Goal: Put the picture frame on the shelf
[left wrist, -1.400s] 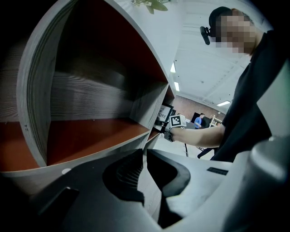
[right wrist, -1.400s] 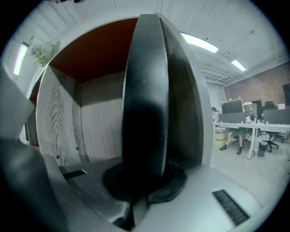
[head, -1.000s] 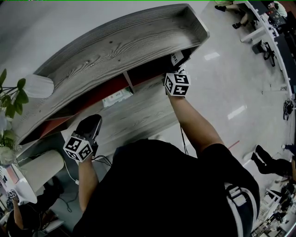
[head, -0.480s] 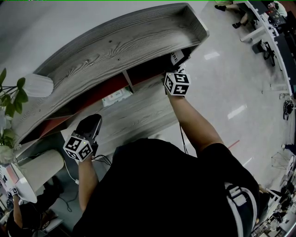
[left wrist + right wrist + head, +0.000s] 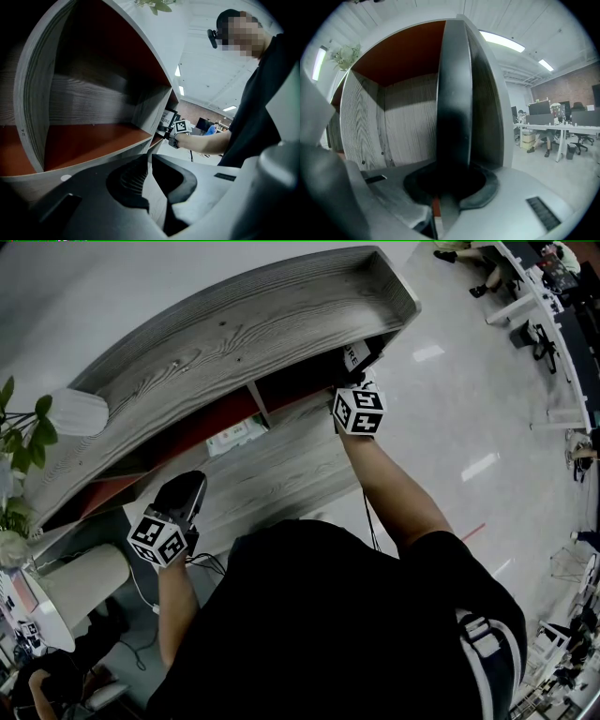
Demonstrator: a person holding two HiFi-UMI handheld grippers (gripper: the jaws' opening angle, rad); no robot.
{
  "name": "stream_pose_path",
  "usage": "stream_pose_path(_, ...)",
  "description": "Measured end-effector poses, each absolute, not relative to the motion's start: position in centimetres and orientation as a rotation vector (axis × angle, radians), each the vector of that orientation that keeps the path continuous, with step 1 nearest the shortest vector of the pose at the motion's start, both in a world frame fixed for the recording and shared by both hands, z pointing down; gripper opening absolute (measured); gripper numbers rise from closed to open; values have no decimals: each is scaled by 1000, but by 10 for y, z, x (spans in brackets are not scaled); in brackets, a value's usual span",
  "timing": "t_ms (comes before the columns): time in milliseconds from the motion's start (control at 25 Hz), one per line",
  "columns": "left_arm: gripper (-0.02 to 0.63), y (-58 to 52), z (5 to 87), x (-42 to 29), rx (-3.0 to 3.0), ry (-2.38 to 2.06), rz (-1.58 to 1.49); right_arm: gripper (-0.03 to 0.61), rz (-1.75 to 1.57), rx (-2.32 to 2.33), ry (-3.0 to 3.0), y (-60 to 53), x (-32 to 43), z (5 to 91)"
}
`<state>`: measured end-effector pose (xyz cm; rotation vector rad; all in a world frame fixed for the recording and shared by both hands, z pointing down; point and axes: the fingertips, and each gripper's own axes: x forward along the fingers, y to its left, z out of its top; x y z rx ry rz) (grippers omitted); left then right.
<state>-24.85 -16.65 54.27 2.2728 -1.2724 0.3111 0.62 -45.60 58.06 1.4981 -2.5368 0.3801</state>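
The grey wooden shelf (image 5: 234,343) has red-lined compartments. The black picture frame (image 5: 355,354) stands upright in the right end compartment. My right gripper (image 5: 359,371) reaches in to it. In the right gripper view the frame's dark edge (image 5: 454,93) rises between the jaws of the right gripper (image 5: 451,180), which have just been opening and stand open around it. My left gripper (image 5: 192,486) hovers by the shelf's left part. In the left gripper view the left gripper (image 5: 150,161) is shut with nothing in it, and the frame (image 5: 165,121) shows far off.
A white vase (image 5: 75,413) with green leaves (image 5: 19,427) stands on the shelf top at the left. A white and green item (image 5: 234,437) lies in the middle compartment. Office desks and chairs (image 5: 548,126) stand beyond the shelf's right end.
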Motion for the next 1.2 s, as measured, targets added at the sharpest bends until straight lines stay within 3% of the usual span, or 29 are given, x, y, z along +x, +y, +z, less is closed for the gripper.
stream_pose_path(1200,31,-153,534,-234,2300,-1257,301,124,440,1493,-2519,-426,22,589)
